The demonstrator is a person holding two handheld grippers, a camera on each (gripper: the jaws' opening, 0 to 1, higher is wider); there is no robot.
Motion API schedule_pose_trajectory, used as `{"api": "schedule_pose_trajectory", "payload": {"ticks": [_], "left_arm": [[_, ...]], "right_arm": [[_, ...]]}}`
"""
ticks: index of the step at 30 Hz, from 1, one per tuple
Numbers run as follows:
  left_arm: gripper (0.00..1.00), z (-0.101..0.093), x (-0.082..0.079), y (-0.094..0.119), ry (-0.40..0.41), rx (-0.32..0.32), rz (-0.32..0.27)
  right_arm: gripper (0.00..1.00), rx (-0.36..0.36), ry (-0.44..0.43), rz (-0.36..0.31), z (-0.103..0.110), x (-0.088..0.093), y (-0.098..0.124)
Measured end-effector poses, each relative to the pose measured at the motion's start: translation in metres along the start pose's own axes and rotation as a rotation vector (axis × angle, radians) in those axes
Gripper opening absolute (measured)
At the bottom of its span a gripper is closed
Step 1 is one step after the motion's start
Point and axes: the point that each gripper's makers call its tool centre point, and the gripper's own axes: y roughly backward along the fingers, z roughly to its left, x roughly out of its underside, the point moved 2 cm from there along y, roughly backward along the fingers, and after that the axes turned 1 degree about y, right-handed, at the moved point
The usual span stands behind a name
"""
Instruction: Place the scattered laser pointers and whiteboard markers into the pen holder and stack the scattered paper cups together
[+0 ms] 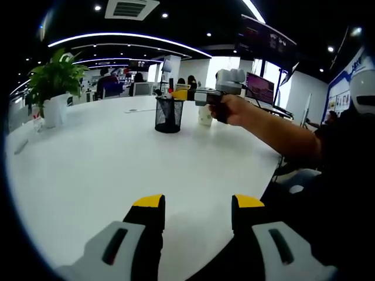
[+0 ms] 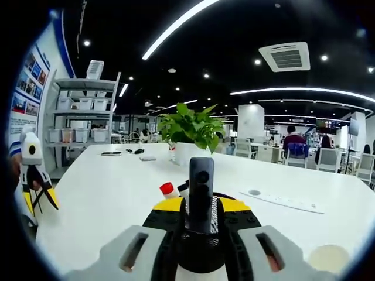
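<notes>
In the left gripper view, the black mesh pen holder (image 1: 169, 115) stands mid-table with a white paper cup (image 1: 204, 116) just right of it. My right gripper (image 1: 180, 95), held by a hand, hovers at the holder's rim. My left gripper (image 1: 199, 204) hangs open and empty above the near table. In the right gripper view, my right gripper (image 2: 201, 205) is shut on a black laser pointer (image 2: 201, 186) standing upright over the pen holder (image 2: 201, 237). A red-capped marker (image 2: 169, 189) pokes up behind the jaws. Another paper cup (image 2: 328, 257) sits at lower right.
A potted plant (image 1: 54, 82) (image 2: 190, 132) stands on the white table (image 1: 88, 170). A flat white strip (image 2: 284, 202) lies right of the holder. The left gripper (image 2: 35, 175) shows at the left edge. Shelves, desks and seated people lie beyond the table.
</notes>
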Motion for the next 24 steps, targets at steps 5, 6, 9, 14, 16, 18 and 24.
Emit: {"api": "schedule_pose_trajectory", "payload": {"ticks": [5,6,9,14,16,18,24], "left_arm": [[0.47,0.0,0.0,0.0,-0.001,0.0,0.0],[0.47,-0.001,0.0,0.0,-0.002,0.0,0.0],[0.47,-0.001,-0.001,0.0,-0.004,0.0,-0.001],[0.47,-0.001,-0.001,0.0,-0.005,0.001,-0.002],[0.47,-0.001,-0.001,0.0,-0.005,0.002,-0.002],[0.47,-0.001,-0.001,0.0,-0.006,0.002,-0.001],[0.47,-0.001,-0.003,-0.001,-0.01,0.002,-0.003]], "right_arm": [[0.31,-0.001,-0.007,0.002,0.003,0.001,0.004],[0.31,-0.001,-0.007,0.001,0.004,0.001,0.004],[0.32,-0.001,-0.007,0.0,0.005,0.0,0.005],[0.33,-0.002,-0.008,-0.004,0.005,-0.001,0.007],[0.33,-0.001,-0.011,-0.007,0.004,-0.001,0.008],[0.33,0.0,-0.013,-0.008,0.004,-0.001,0.009],[0.35,0.001,-0.023,-0.005,0.003,0.003,0.012]]}}
